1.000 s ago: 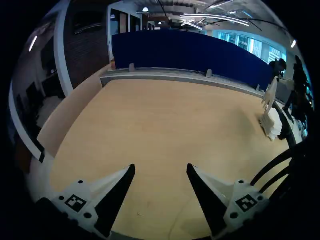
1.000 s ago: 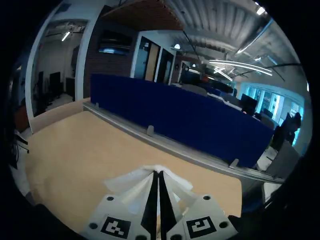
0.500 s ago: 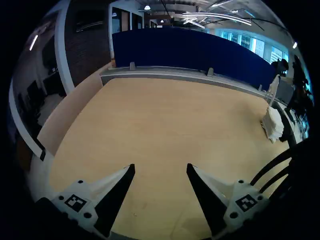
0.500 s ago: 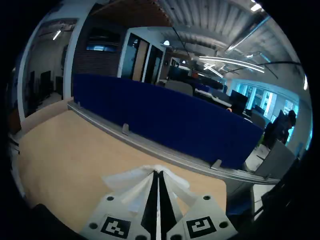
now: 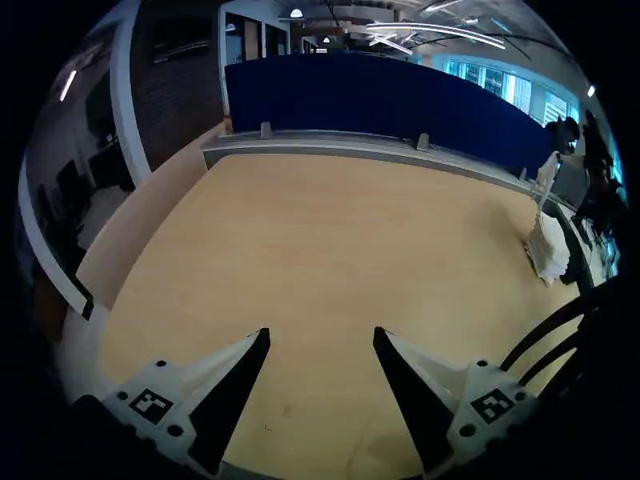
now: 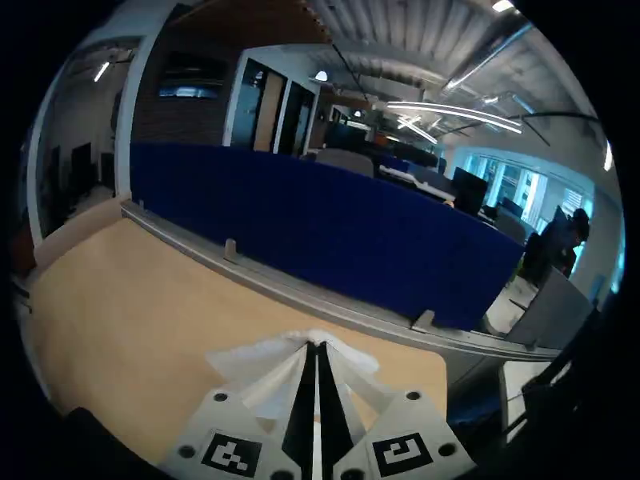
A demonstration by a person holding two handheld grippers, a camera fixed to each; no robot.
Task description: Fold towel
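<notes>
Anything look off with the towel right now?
The towel sits bunched at the table's edge, one end lifted, not spread flat. The right gripper pinches it; the left gripper is open.

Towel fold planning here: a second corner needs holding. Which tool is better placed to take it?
Left. The left tool is open and free above the table; the right tool is shut on the towel.
</notes>
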